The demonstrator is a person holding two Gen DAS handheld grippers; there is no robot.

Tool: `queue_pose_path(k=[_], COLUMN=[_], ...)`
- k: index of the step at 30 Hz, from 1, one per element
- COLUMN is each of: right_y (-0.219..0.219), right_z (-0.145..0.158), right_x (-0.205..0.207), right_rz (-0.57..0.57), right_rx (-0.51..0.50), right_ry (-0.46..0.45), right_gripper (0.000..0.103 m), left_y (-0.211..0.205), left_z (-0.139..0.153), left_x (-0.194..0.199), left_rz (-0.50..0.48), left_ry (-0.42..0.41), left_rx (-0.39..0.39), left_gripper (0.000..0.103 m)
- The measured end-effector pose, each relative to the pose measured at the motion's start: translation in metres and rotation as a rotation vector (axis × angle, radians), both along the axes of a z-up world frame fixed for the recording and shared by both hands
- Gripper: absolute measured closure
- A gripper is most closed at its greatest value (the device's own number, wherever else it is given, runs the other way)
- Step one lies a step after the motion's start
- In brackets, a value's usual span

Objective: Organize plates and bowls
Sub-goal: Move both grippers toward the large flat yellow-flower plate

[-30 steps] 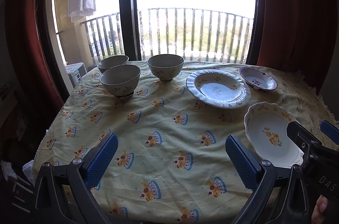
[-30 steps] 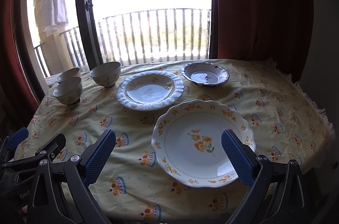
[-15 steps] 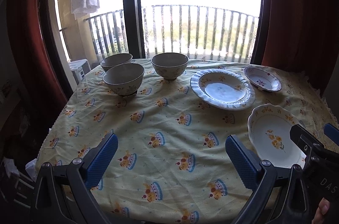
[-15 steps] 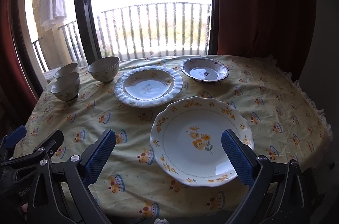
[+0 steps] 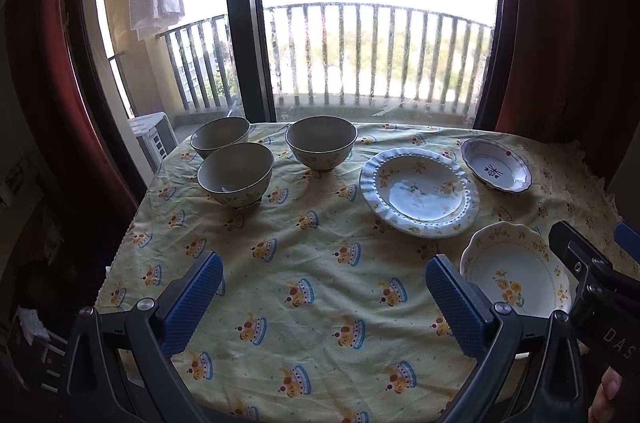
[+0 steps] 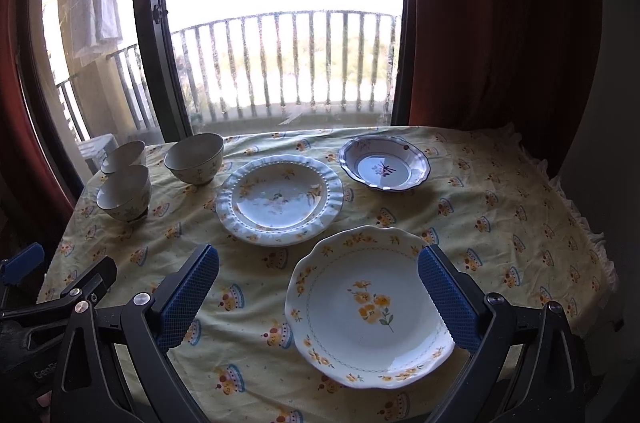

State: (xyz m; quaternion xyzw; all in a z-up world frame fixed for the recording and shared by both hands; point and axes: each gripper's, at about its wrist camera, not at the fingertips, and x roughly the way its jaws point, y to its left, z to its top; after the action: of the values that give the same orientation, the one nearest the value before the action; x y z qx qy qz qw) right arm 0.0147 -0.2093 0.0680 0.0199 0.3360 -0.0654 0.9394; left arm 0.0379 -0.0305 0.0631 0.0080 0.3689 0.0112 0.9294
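Note:
Three grey bowls stand at the table's far left: one nearest [image 5: 236, 174], one behind it [image 5: 220, 135], one to the right [image 5: 321, 147]. A blue-rimmed plate [image 5: 419, 191] lies mid-table, a small purple-rimmed dish [image 5: 495, 170] behind it, and a yellow-flowered plate [image 6: 370, 307] at the front right. My left gripper [image 5: 324, 299] is open and empty above the front of the cloth. My right gripper [image 6: 318, 297] is open and empty, its fingers either side of the yellow-flowered plate's left part, above it. The right gripper also shows in the left wrist view [image 5: 592, 275].
The table wears a yellow patterned cloth [image 5: 320, 263] with a frilled right edge [image 6: 580, 223]. Behind it are a balcony window [image 5: 376, 55] with a dark frame [image 5: 244, 23] and red curtains [image 6: 500, 23] at both sides.
Both views have pulled back and risen a little: the table and dishes sit lower and smaller in frame. Both grippers stay open. No dish has moved.

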Motion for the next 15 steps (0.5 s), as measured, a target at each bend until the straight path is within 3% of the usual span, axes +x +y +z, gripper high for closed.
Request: queue_pose_path(k=[8, 13, 15], right_y=[0.01, 0.018, 0.021], right_z=[0.021, 0.019, 0.016], right_x=[0.011, 0.019, 0.023], right_rz=[0.009, -0.014, -0.028], right_rx=[0.003, 0.002, 0.001], right_ry=[0.009, 0.029, 0.05], right_gripper=[0.002, 0.002, 0.002], left_y=[0.009, 0.012, 0.016], left_z=[0.011, 0.009, 0.007], left_x=[0.013, 0.021, 0.024], left_rz=[-0.019, -0.042, -0.056], left_ry=[0.023, 0.062, 0.081], left_rx=[-0.005, 0.038, 0.021], left_gripper=[0.001, 0.001, 0.001])
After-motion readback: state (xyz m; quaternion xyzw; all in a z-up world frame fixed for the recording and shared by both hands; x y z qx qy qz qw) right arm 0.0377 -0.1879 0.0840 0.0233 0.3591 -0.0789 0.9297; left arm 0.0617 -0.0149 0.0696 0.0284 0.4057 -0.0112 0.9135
